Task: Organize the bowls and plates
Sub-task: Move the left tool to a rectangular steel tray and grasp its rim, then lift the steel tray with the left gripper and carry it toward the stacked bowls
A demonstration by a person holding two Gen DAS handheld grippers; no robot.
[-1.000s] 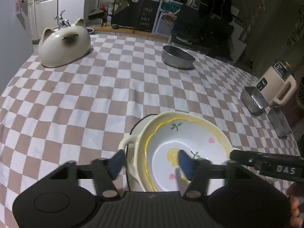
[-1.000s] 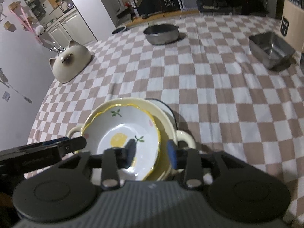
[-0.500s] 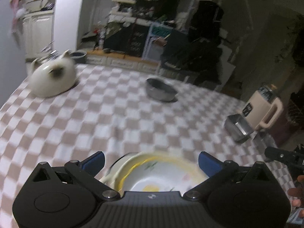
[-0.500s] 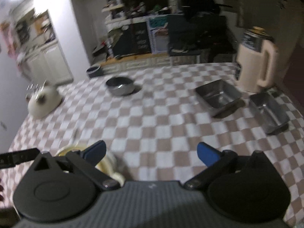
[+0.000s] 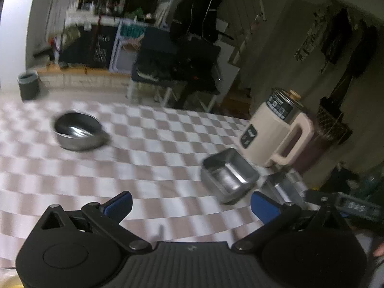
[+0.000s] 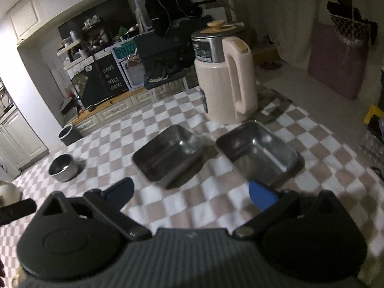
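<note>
On the bench (image 6: pixel 182 206) with the pink-and-white checked cloth, a round shiny metal bowl (image 6: pixel 63 167) sits far to the left, and two shiny metal box-shaped trays (image 6: pixel 168 154) (image 6: pixel 260 153) sit side by side in front of a tall cream jug with a handle (image 6: pixel 225 76). The left hand-held gripper (image 5: pixel 190 204) has just been opening; its blue fingers stand wide apart, holding nothing. The right hand-held gripper (image 6: pixel 190 192) has also just been opening, wide apart and empty, above the cloth near the trays.

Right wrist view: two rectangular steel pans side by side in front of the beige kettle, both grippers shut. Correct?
Not quite. The two steel pans do sit side by side before the beige kettle, but the right gripper and the left gripper are both open with nothing between the fingers, as each wrist view shows.
</note>
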